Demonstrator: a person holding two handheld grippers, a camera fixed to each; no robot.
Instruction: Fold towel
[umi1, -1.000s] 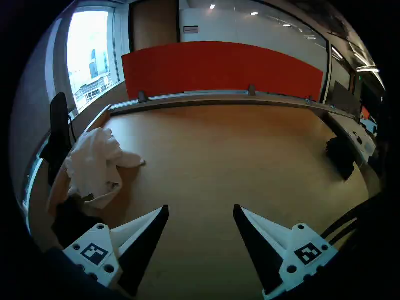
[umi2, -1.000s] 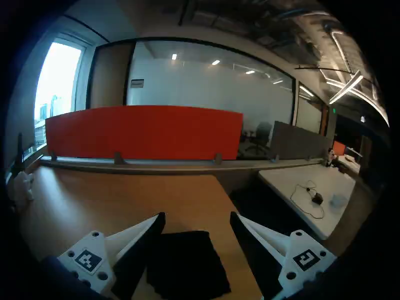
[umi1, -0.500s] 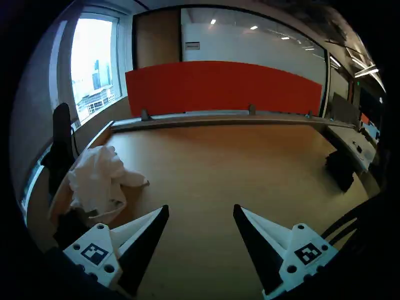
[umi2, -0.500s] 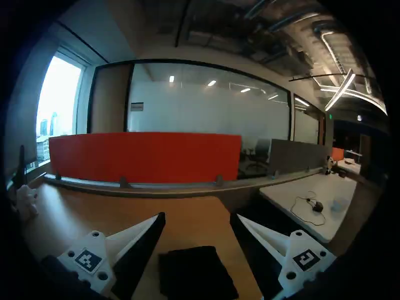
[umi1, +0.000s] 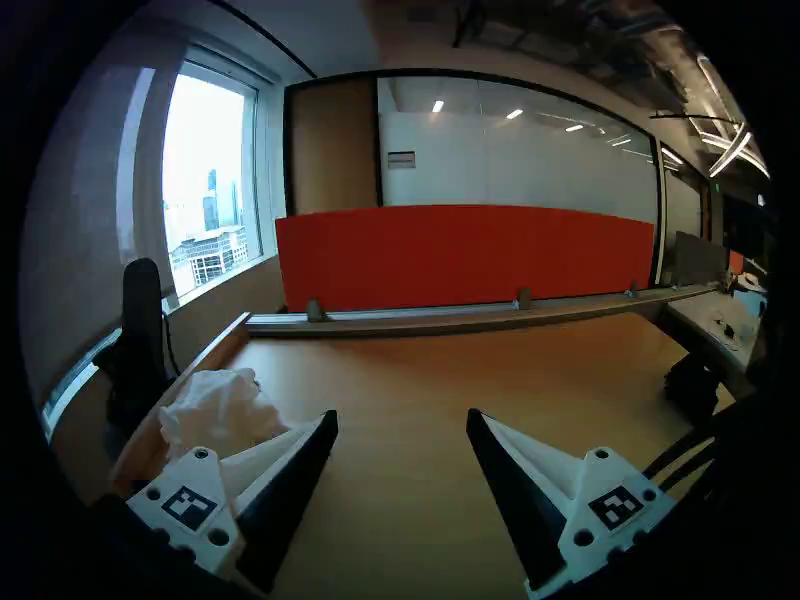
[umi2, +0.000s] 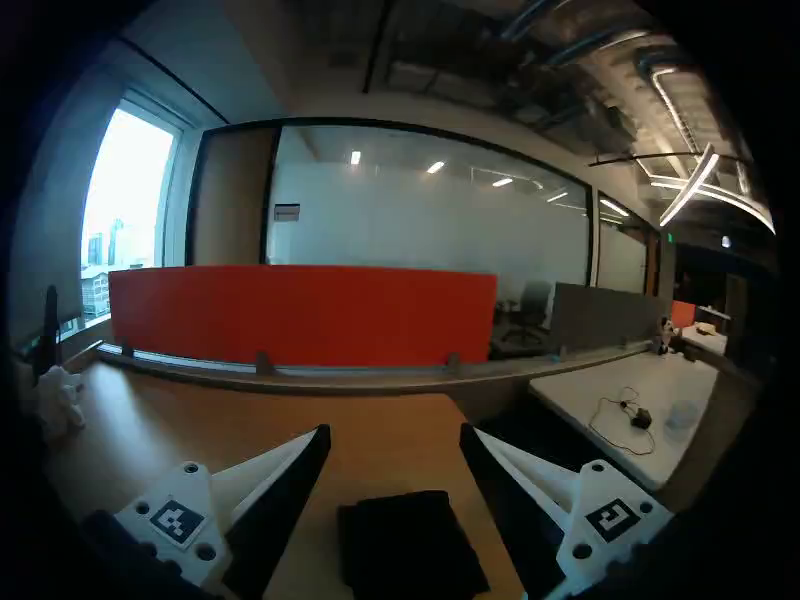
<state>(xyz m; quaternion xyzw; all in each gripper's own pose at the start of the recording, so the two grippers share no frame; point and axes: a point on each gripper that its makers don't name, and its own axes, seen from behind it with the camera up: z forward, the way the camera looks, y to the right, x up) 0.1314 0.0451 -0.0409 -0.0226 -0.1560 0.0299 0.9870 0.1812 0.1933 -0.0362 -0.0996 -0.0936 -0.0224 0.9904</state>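
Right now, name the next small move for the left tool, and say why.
Probably swing the left tool down and sideways toward the crumpled white towel: it lies unfolded at the wooden desk's edge, off to one side of the tool's open, empty fingers.

Open desk (umi1: 430, 400) ahead — white towel heap (umi1: 215, 410) at left edge, red divider (umi1: 460, 255) walls the back.

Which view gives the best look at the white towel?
The left gripper view: the crumpled white towel lies close, at the left edge of the table. The right gripper view shows it as a small, distant lump at far left.
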